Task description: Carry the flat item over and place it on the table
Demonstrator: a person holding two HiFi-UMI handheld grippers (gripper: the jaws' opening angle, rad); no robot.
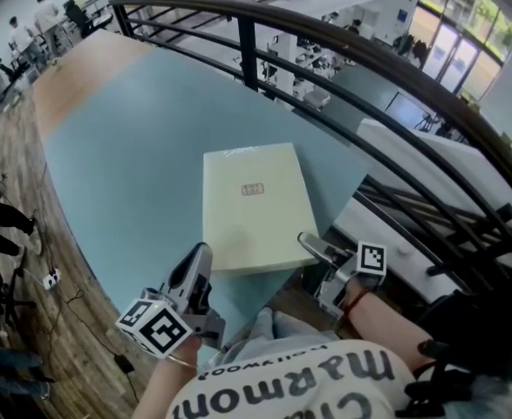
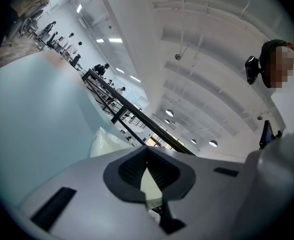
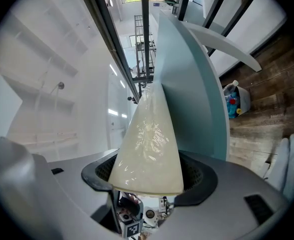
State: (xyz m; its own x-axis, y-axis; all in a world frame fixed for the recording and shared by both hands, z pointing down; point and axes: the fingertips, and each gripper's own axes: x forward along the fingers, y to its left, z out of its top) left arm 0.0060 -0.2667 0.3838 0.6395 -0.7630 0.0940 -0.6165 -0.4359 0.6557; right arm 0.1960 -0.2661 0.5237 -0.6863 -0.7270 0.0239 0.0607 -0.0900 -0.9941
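As left gripper point(image 1: 203, 253) and right gripper point(image 1: 310, 243) fingers pinch it | flat box point(image 1: 256, 206): pale cream, glossy, small reddish label

Large open-plan workplace hall: black railing point(image 1: 343, 77), wood-plank floor point(image 1: 29, 199), people at desks point(image 1: 42, 16), tall windows point(image 1: 465, 33), ceiling lights point(image 2: 169, 112).

Flat box point(image 1: 256, 208) at frame centre over the table point(image 1: 125, 147), left gripper point(image 1: 201, 253) at its lower left corner, right gripper point(image 1: 310, 243) at its lower right corner, railing point(image 1: 343, 59) behind across the upper right, floor point(image 1: 29, 190) along the left edge, people point(image 1: 42, 16) far upper left.
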